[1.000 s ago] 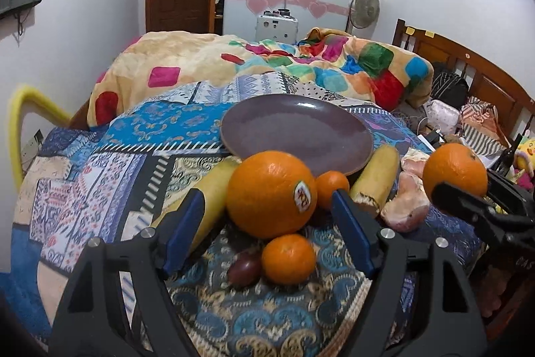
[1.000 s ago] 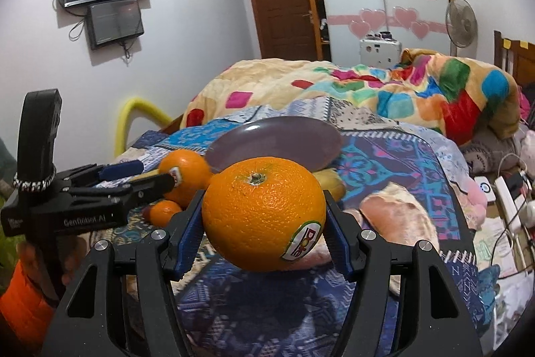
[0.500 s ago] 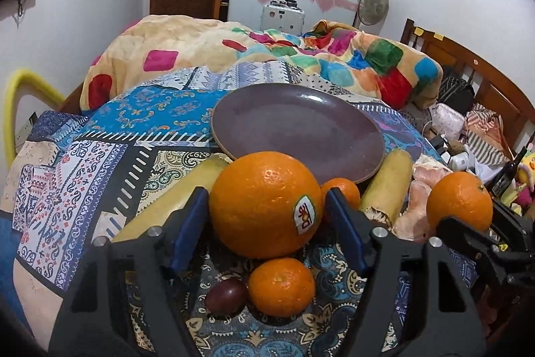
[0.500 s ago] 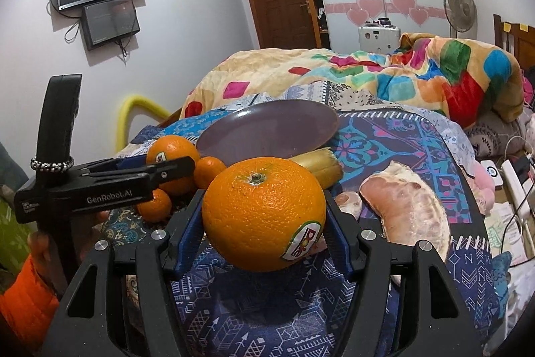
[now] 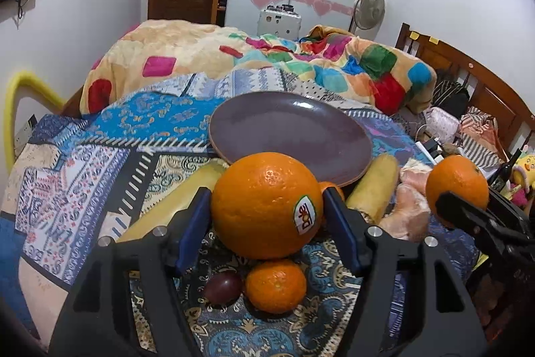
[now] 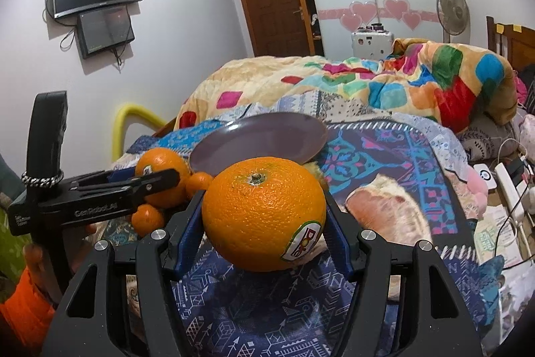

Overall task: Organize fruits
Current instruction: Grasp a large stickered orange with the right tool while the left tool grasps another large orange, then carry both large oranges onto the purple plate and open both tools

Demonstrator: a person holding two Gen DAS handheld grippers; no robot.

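Note:
My left gripper has its jaws closing on a large stickered orange, and both blue pads touch its sides. Below it lie a small tangerine and a dark plum-like fruit. Another small tangerine peeks out behind. Two long yellow fruits flank the orange. A purple plate lies bare just beyond. My right gripper is shut on a second large orange, held above the bedspread. A peeled pomelo lies to its right. The left gripper shows at the left of the right wrist view.
A colourful quilt is heaped behind the plate. A wooden headboard and cluttered bags and cables fill the right side. A yellow padded rail curves at the bed's left edge. A fan stands by the wardrobe.
My left gripper has moved forward around the large orange and its jaws have narrowed onto it. The right gripper keeps its orange and has hardly moved.

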